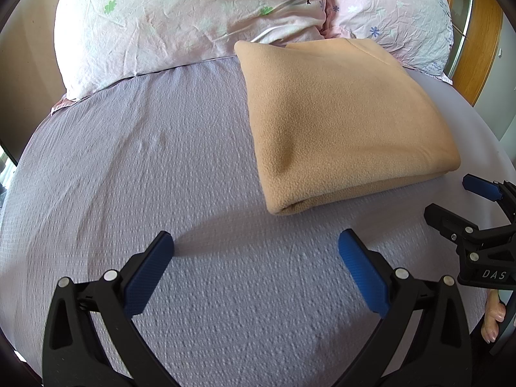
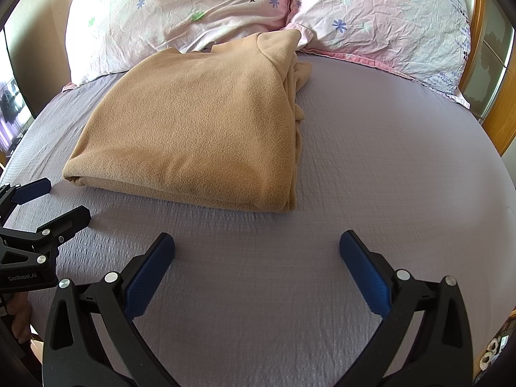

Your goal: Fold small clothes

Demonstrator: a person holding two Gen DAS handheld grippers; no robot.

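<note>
Fleece, soft and limp, the tan garment (image 2: 200, 129) lies folded on the bed (image 2: 387, 161) near the pillows, so with my left gripper (image 1: 256, 246) and right gripper (image 2: 257, 246) both spread wide and empty, I'd pinch its thick near edge.

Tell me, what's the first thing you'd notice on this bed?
The folded tan fleece garment stands out first, lying on the lavender textured bedsheet just before the pink flowery pillows. Nearer, the left gripper and right gripper hover open and empty.
</note>
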